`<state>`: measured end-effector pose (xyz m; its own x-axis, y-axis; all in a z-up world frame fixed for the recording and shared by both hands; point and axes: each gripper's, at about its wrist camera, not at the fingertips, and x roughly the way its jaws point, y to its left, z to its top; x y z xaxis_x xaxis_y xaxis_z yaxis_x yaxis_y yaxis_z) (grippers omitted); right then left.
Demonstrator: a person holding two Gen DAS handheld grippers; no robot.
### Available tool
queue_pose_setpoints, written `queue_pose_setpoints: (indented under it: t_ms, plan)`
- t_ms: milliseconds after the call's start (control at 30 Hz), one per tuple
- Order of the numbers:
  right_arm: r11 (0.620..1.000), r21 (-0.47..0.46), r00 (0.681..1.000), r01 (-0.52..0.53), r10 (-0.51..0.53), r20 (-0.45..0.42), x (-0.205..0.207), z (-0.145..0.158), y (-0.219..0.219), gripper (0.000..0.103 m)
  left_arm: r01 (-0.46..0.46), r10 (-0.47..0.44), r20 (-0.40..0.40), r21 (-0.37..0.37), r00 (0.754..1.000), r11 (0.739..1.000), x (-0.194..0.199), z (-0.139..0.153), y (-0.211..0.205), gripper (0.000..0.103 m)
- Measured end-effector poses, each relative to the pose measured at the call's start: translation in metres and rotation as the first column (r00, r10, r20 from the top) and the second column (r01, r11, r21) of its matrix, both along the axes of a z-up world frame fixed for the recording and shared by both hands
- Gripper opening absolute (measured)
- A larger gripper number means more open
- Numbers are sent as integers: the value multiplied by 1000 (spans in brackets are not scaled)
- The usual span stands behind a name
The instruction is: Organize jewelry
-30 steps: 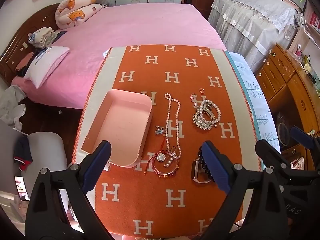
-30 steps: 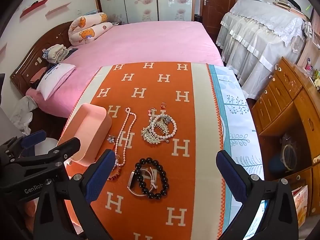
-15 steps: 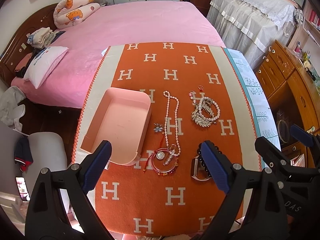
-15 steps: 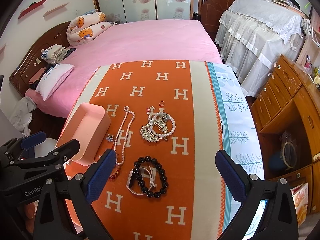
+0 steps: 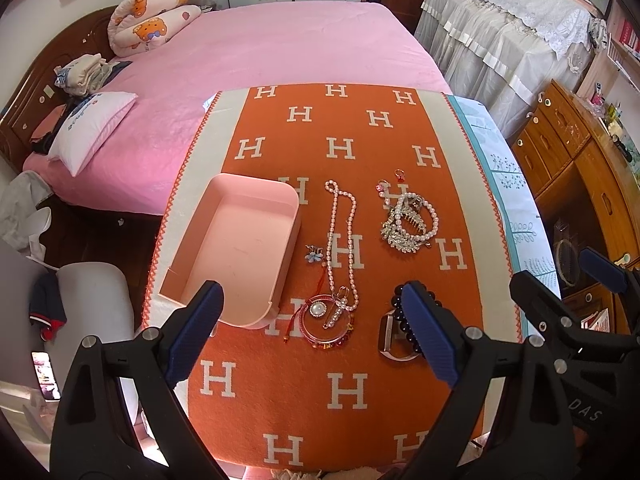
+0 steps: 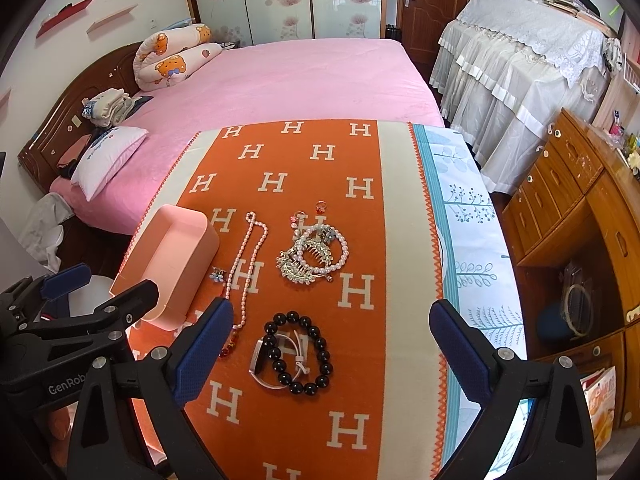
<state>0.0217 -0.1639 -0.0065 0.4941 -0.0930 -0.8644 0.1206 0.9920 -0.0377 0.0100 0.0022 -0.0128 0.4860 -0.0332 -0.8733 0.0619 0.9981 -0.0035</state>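
Not much has changed over the last second: both cameras have only been lifted and pulled back a touch, nothing on the table has been shifted. In the left wrist view, the left hand-held gripper [image 5: 310,332] is held wide open and empty above the red bangle [image 5: 328,326], with the pink tray [image 5: 276,200] just beside on the left; the bangle would probably be best pinched at its rim, clear of the pearl necklace [image 5: 340,240] lying over it. In the right wrist view, the right hand-held gripper [image 6: 330,344] is also spread open, empty, over the black bead bracelet [image 6: 300,354]. The bangle is mostly hidden there, and the small rings are too tiny to be made out.
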Motion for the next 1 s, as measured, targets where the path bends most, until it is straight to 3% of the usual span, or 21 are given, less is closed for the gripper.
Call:
queue_pose_setpoints:
  t_ms: [833,1000]
  plan:
    - [1000,13,1000,-9,9,-3,0,-4,-14,92,-2,3,-20,10,1000,1000,-3,1,-16,89]
    - [1000,17,1000,-23,23,-5,5,-1,-18,89,12,-12,-25,-10,1000,1000,1,3,-24,84]
